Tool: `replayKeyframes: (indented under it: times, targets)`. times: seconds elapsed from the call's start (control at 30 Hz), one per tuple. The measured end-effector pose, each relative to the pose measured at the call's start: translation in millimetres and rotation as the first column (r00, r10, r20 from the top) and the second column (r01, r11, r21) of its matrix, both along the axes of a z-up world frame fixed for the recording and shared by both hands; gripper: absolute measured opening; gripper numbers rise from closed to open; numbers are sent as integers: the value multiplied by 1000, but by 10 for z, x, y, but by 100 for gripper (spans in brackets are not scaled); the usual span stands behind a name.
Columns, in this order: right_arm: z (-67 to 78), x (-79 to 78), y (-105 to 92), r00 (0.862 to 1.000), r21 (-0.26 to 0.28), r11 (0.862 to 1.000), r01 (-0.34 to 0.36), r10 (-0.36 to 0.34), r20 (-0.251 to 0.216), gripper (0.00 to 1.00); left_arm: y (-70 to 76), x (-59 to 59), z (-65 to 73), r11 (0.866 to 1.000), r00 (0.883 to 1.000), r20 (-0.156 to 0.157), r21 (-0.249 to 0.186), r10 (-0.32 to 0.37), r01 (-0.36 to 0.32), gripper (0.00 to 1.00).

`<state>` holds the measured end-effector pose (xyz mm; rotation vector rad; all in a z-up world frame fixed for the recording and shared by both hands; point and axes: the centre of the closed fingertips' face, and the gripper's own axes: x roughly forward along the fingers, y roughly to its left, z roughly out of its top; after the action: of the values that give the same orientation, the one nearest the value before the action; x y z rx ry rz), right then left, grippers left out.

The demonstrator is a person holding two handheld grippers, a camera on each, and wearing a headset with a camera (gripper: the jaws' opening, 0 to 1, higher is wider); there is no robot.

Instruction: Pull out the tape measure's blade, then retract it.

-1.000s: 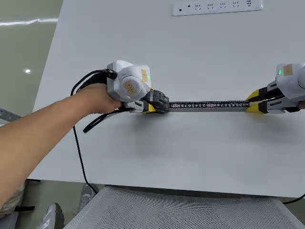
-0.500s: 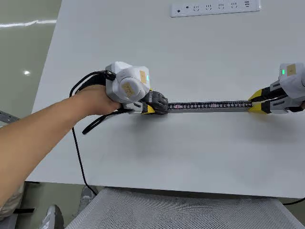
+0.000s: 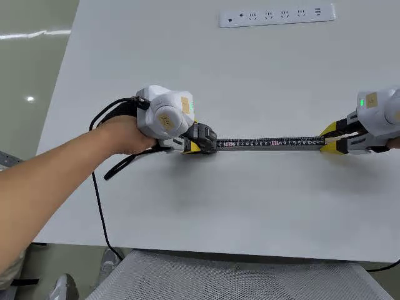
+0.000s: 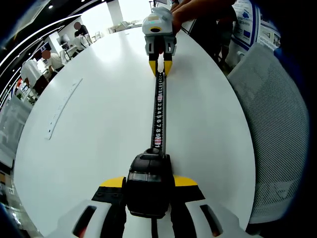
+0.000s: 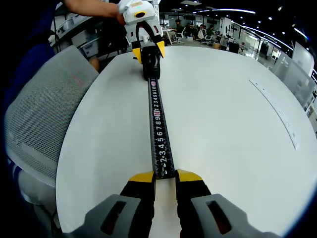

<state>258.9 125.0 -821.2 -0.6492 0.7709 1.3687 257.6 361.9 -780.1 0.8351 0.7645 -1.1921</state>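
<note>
A black and yellow tape measure case (image 3: pixel 201 137) rests on the white table (image 3: pixel 250 206), and my left gripper (image 3: pixel 189 142) is shut on it. In the left gripper view the case (image 4: pixel 148 183) sits between the jaws. The numbered blade (image 3: pixel 270 142) lies pulled out flat along the table to the right. My right gripper (image 3: pixel 326 139) is shut on the blade's end. The blade (image 5: pixel 161 134) runs from the right gripper (image 5: pixel 164 177) to the case (image 5: pixel 151 64) in the left gripper (image 5: pixel 146 49). The blade (image 4: pixel 158 114) reaches the right gripper (image 4: pixel 160 67).
A white power strip (image 3: pixel 275 15) lies at the table's far edge. A grey mesh chair (image 3: pixel 237 278) stands below the near table edge. A black cable (image 3: pixel 100 206) hangs from the left gripper over the table's left side. People sit at desks in the background.
The right gripper has drawn the blade's end a little further to the right, away from the case. The left gripper keeps its hold. The head view has shifted slightly.
</note>
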Motion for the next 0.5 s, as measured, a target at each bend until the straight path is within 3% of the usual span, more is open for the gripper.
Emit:
replayKeyframes:
  times: [0.2,0.27,0.33,0.5]
  targets:
    - [-1,-2,4,1000,-17,1000,0,1,9,13,12,1,25,999,999,16,-24,37,-36,32]
    - [-2,-2,5,1000,-19,1000,8,-8,6,13,16,5,63,996,997,21,-51,75,-74,32]
    - [-1,-2,8,1000,-24,1000,17,-16,6,13,23,20,125,986,990,11,-98,138,-137,35]
    - [5,14,26,998,-21,998,55,-54,7,15,120,18,190,961,972,-18,-146,236,-236,43]
